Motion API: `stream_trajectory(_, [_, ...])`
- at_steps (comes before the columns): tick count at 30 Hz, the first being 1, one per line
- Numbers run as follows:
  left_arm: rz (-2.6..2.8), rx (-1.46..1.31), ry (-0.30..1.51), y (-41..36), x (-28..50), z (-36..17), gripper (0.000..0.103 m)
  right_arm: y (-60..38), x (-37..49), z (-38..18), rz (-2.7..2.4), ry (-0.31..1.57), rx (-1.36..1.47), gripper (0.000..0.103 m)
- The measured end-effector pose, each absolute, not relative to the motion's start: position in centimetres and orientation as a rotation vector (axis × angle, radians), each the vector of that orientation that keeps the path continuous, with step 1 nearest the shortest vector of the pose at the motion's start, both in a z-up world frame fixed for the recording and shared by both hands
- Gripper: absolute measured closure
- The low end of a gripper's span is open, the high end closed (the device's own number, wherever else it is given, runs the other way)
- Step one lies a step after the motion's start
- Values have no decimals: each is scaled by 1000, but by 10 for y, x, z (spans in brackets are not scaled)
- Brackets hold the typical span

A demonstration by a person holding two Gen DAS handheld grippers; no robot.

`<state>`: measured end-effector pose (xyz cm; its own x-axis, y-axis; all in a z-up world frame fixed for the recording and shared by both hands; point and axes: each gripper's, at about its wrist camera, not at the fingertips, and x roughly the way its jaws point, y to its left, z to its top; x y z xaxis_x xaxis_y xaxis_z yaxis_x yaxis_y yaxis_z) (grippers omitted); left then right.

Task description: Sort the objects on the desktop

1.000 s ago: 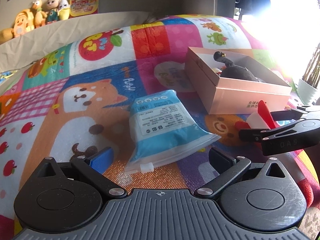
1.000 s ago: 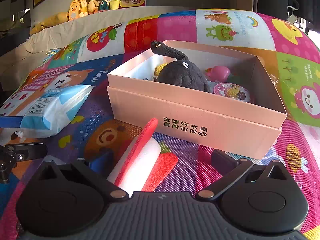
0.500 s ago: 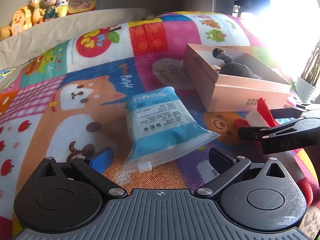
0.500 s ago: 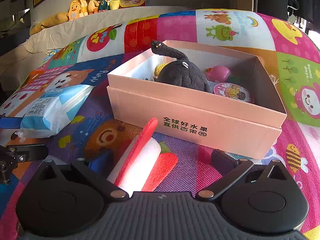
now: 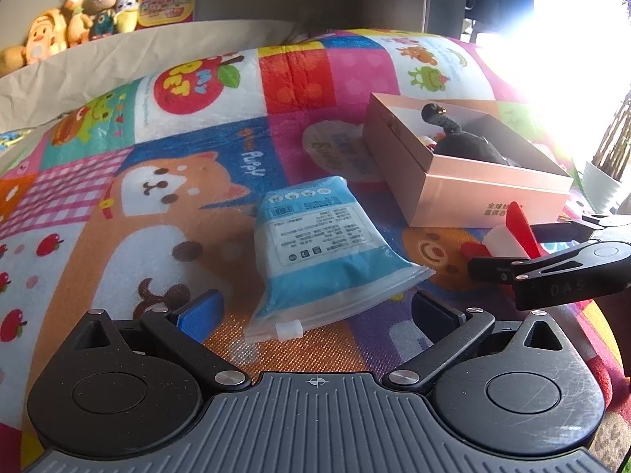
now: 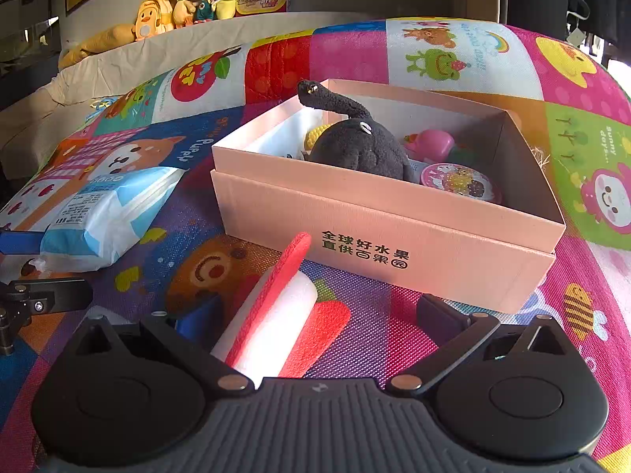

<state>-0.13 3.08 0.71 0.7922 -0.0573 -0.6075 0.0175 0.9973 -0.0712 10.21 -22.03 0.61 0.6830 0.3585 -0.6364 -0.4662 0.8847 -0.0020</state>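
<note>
A blue-and-white sealed packet point(image 5: 315, 244) point(image 6: 98, 213) lies flat on the cartoon play mat point(image 5: 157, 205), just ahead of my open left gripper point(image 5: 315, 311), whose fingers hold nothing. To its right stands an open pink cardboard box point(image 5: 465, 193) point(image 6: 394, 236) containing a black plush toy point(image 6: 355, 146), a pink toy point(image 6: 430, 144) and a round picture tin point(image 6: 457, 179). A red-and-white foam piece point(image 6: 276, 327) point(image 5: 512, 228) stands tilted between the wide-apart fingers of my right gripper point(image 6: 315, 315), near the left finger, in front of the box.
Plush toys point(image 6: 185, 0) line a beige ledge point(image 6: 197, 51) behind the mat. A potted plant point(image 5: 607, 173) and strong window glare sit at the far right. Part of the left gripper point(image 6: 39, 299) shows at the right wrist view's left edge.
The left wrist view has wobbled slightly. The packet, box and foam piece keep their places, and both grippers stay open.
</note>
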Motion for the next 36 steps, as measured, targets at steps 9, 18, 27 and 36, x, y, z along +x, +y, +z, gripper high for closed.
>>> stream_trajectory(9, [-35, -85, 655, 34, -1, 7, 0, -220, 102, 6, 465, 676, -169, 0])
stream_trajectory(18, [-37, -88, 660, 35, -1, 6, 0, -221, 102, 6, 465, 676, -169, 0])
stream_trajectory(27, [-36, -87, 660, 35, -2, 6, 0, -221, 102, 6, 465, 675, -169, 0])
stream_trajectory(36, [-35, -82, 652, 34, -2, 7, 0, -221, 102, 6, 465, 676, -169, 0])
